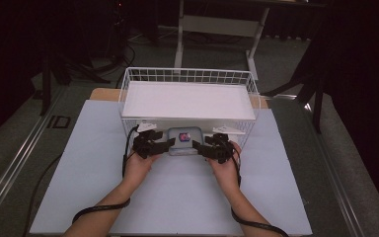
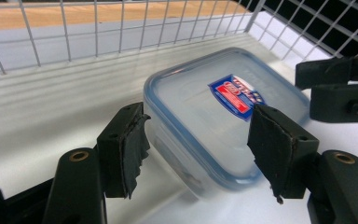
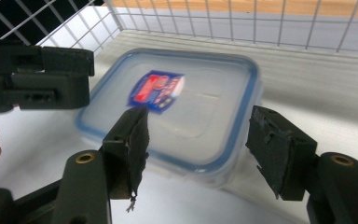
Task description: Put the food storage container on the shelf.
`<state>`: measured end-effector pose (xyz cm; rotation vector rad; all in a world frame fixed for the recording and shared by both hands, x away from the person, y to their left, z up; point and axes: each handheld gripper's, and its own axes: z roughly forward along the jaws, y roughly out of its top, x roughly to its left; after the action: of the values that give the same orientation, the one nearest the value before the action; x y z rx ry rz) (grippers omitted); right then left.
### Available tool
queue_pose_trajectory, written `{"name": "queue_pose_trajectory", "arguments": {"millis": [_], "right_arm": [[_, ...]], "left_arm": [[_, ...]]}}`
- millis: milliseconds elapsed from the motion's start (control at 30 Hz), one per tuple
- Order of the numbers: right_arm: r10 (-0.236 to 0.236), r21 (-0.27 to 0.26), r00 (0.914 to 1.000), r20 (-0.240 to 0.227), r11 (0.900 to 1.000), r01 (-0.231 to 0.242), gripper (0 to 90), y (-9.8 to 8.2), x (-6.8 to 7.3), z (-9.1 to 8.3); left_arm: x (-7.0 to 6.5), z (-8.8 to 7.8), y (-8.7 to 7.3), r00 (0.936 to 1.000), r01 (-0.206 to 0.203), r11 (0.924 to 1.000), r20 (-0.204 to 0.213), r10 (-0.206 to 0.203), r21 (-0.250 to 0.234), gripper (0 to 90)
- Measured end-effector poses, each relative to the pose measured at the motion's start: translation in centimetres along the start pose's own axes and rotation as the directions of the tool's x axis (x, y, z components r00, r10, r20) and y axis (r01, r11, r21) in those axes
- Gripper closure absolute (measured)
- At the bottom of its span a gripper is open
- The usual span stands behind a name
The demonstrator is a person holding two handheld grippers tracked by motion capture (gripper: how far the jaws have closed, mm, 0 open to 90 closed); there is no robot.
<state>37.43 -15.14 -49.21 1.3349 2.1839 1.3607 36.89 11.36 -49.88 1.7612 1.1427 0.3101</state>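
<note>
A pale blue table [image 1: 177, 197] is filling the lower middle of the high view, with its near edge cut off by the bottom of the frame. A white wire basket [image 1: 190, 76] is standing at the centre of that view, a white shelf [image 1: 187, 101] inside it hiding most of what lies below. Under the shelf, at the basket's near side, a clear plastic container [image 1: 184, 141] with a blue-rimmed lid is sitting flat, its label [image 2: 237, 95] too blurred to read. The left gripper [image 1: 160, 146] is sitting at the container's left end and the right gripper [image 1: 202, 148] at its right end. In each gripper view the jaws are standing apart around a corner of the container; I cannot tell whether the pads are pressing on it, since the container's wall is blocking the contact points.
</note>
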Motion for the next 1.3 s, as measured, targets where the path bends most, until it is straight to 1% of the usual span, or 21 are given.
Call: {"name": "queue_pose_trajectory", "arguments": {"millis": [33, 133, 200, 267, 400, 467, 500, 533, 600, 633, 667, 700, 767, 800, 833, 900, 967, 1033, 1100, 1167, 1300], "right_arm": [[-0.006, -0.001, 1.0000, -0.001, 1.000, 0.006, 38.1, -0.1, 0.2, -0.2], [-0.014, -0.013, 0.9998, -0.015, 1.000, 0.013, 38.2, -0.3, 0.9, -0.8], [-0.019, -0.017, 0.9998, -0.012, 1.000, 0.019, 38.9, -0.5, 1.4, -1.1], [-0.032, -0.018, 0.9995, -0.007, 0.999, 0.032, 39.0, -0.6, 1.9, -1.4], [-0.034, -0.028, 0.9991, -0.023, 0.999, 0.033, 42.1, -0.6, 2.7, -2.0], [-0.038, -0.021, 0.9987, -0.033, 0.999, 0.038, 42.7, -0.7, 3.1, -2.2], [-0.041, -0.017, 0.9985, -0.035, 0.999, 0.041, 43.4, -0.8, 3.3, -2.2], [-0.043, -0.015, 0.9983, -0.039, 0.999, 0.042, 43.5, -0.9, 3.5, -2.3], [-0.041, -0.008, 0.9982, -0.044, 0.999, 0.041, 45.7, -1.1, 3.7, -2.2], [-0.039, -0.007, 0.9982, -0.046, 0.999, 0.039, 47.3, -1.2, 3.7, -2.1], [-0.032, 0.003, 0.9982, -0.050, 0.999, 0.032, 53.9, -1.3, 3.8, -2.0], [-0.041, 0.015, 0.9979, -0.051, 0.999, 0.042, 57.6, -1.4, 3.9, -2.0], [-0.056, 0.025, 0.9968, -0.057, 0.998, 0.057, 63.9, -1.5, 4.2, -1.8], [-0.061, 0.032, 0.9964, -0.059, 0.997, 0.063, 65.1, -1.5, 4.4, -1.6], [-0.072, 0.032, 0.9958, -0.056, 0.997, 0.073, 67.0, -1.6, 4.5, -1.5], [-0.083, 0.030, 0.9947, -0.060, 0.996, 0.085, 78.3, -1.6, 4.6, -1.4], [-0.106, 0.019, 0.9933, -0.046, 0.994, 0.107, 88.9, -1.8, 4.8, -1.4], [-0.119, 0.024, 0.9924, -0.029, 0.992, 0.120, 89.9, -1.9, 4.8, -1.2], [-0.120, 0.037, 0.9925, -0.024, 0.992, 0.121, 90.0, -2.1, 4.8, -1.0], [-0.127, 0.043, 0.9919, -0.009, 0.991, 0.127, 90.0, -2.3, 4.7, -0.8], [-0.118, 0.063, 0.9930, 0.000, 0.991, 0.118, 90.0, -2.7, 4.5, -0.4]], "left_arm": [[0.1, -0.3, -0.1, 0.9999, -0.011, 0.9999, 0.005, 0.011, -0.003, 37.9], [0.0, -1.0, -0.6, 0.9998, -0.015, 0.9999, 0.015, 0.015, 0.008, 37.9], [-0.2, -1.4, -0.9, 0.9991, -0.037, 0.9990, 0.024, 0.037, 0.024, 37.9], [-0.4, -1.9, -1.3, 0.9979, -0.063, 0.9977, 0.021, 0.062, 0.027, 37.9], [-0.6, -3.4, -2.0, 0.9970, -0.077, 0.9969, 0.015, 0.076, 0.016, 37.6], [-0.8, -4.1, -2.3, 0.9956, -0.089, 0.9958, 0.032, 0.088, 0.020, 37.7], [-0.9, -4.7, -2.7, 0.9946, -0.095, 0.9955, 0.044, 0.094, 0.009, 37.7], [-0.9, -5.0, -2.8, 0.9937, -0.098, 0.9952, 0.055, 0.097, 0.004, 35.8], [-1.0, -5.8, -3.1, 0.9903, -0.112, 0.9936, 0.084, 0.111, 0.011, 24.4], [-1.0, -6.1, -3.2, 0.9893, -0.123, 0.9923, 0.082, 0.121, 0.017, 23.9], [-1.1, -6.3, -3.2, 0.9892, -0.128, 0.9915, 0.075, 0.126, 0.022, 22.9], [-1.1, -6.7, -3.1, 0.9889, -0.127, 0.9917, 0.081, 0.124, 0.023, 18.8], [-1.0, -7.3, -3.1, 0.9872, -0.138, 0.9904, 0.080, 0.138, 0.005, 14.3], [-1.1, -7.6, -3.1, 0.9873, -0.137, 0.9905, 0.080, 0.137, -0.004, 10.6], [-1.1, -7.8, -3.1, 0.9870, -0.138, 0.9905, 0.084, 0.137, -0.001, 3.1], [-1.1, -8.5, -3.3, 0.9873, -0.124, 0.9923, 0.100, 0.124, -0.009, 1.8], [-1.1, -9.0, -3.7, 0.9873, -0.124, 0.9923, 0.099, 0.124, -0.008, 1.8], [-1.2, -9.2, -3.8, 0.9872, -0.125, 0.9922, 0.100, 0.124, -0.006, 1.8], [-1.4, -10.4, -4.5, 0.9882, -0.127, 0.9913, 0.082, 0.130, -0.034, 1.8], [-1.6, -11.0, -5.0, 0.9881, -0.133, 0.9905, 0.072, 0.136, -0.035, 1.8], [-2.1, -12.1, -6.3, 0.9858, -0.157, 0.9875, 0.058, 0.157, -0.017, 1.8]]}}
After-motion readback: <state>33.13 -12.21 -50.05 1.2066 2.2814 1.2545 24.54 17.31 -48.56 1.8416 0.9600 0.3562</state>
